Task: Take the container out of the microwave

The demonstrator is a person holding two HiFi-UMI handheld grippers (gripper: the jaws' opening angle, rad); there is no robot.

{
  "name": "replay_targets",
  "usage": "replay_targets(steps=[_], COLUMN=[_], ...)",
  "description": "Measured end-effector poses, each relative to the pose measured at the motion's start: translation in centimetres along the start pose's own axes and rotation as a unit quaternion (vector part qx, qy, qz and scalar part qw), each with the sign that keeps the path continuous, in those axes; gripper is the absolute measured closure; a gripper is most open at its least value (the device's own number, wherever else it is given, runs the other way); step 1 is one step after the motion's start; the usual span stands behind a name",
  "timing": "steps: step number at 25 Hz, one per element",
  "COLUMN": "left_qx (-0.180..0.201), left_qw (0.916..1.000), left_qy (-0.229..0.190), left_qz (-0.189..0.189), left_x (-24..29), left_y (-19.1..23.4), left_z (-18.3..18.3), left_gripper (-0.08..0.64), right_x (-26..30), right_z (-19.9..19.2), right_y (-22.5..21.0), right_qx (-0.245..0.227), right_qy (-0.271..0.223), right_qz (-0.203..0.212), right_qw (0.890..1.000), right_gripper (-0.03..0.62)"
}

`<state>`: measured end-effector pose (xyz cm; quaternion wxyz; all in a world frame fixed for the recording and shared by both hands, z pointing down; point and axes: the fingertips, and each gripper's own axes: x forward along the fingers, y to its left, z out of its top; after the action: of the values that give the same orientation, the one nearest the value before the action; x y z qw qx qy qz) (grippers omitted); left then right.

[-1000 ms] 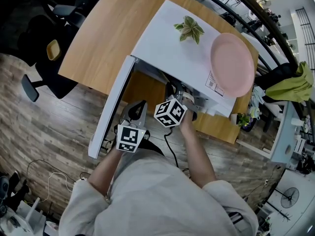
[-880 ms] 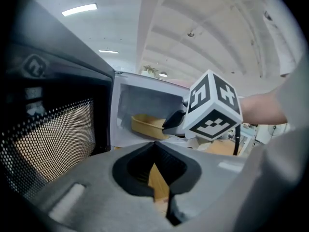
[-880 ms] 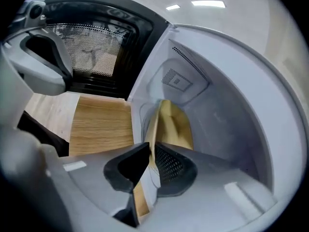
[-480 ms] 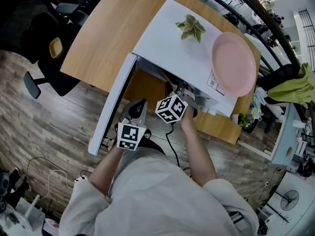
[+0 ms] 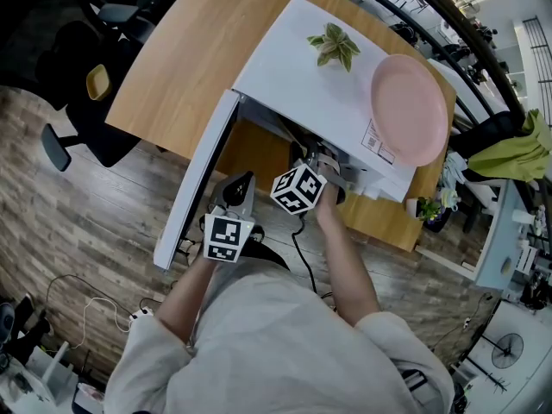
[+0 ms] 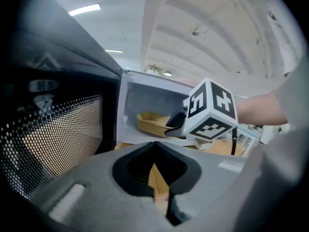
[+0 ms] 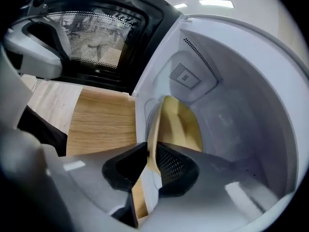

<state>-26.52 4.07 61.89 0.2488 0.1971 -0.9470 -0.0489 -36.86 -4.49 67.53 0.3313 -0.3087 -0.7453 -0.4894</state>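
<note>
Right gripper (image 7: 150,148) is inside the open microwave (image 5: 319,84), and its 2 jaws have just been closing; I now read them clamped on the near rim of the yellow container (image 7: 181,120), which stands edge-on between the pads. The container sits in the cavity with its body stretching away from my fingers toward the back wall, so its long axis runs roughly along the line the right gripper points. I judge the exit is a straight draw back toward the open front. The door (image 5: 194,188) hangs wide on the left, clear of that path. Left gripper (image 6: 155,144) waits outside by the door, fingertips together on nothing, well apart from the container, so the right hand is the nearer one and this pull belongs to it.
</note>
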Motion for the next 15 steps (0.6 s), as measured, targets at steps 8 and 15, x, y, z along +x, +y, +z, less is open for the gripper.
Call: replay_targets(steps=[8,15], left_qx=[0.002,0.004], left_qw=[1.0,1.0], left_qy=[-0.001,-0.003], left_qz=[0.004,0.005], left_x=[-0.6,-1.4], left_y=[0.3,0.0], left_z=[-0.3,-0.4], left_gripper=[0.557,0.557], right_x=[-0.7,-1.6], right_z=[-0.1,-0.4], right_y=[0.7,1.1], right_qx=[0.01,0.019], right_qy=[-0.007,-0.012], right_qz=[0.008,0.006], right_qw=[1.0,1.0], right_gripper=[0.549,0.557])
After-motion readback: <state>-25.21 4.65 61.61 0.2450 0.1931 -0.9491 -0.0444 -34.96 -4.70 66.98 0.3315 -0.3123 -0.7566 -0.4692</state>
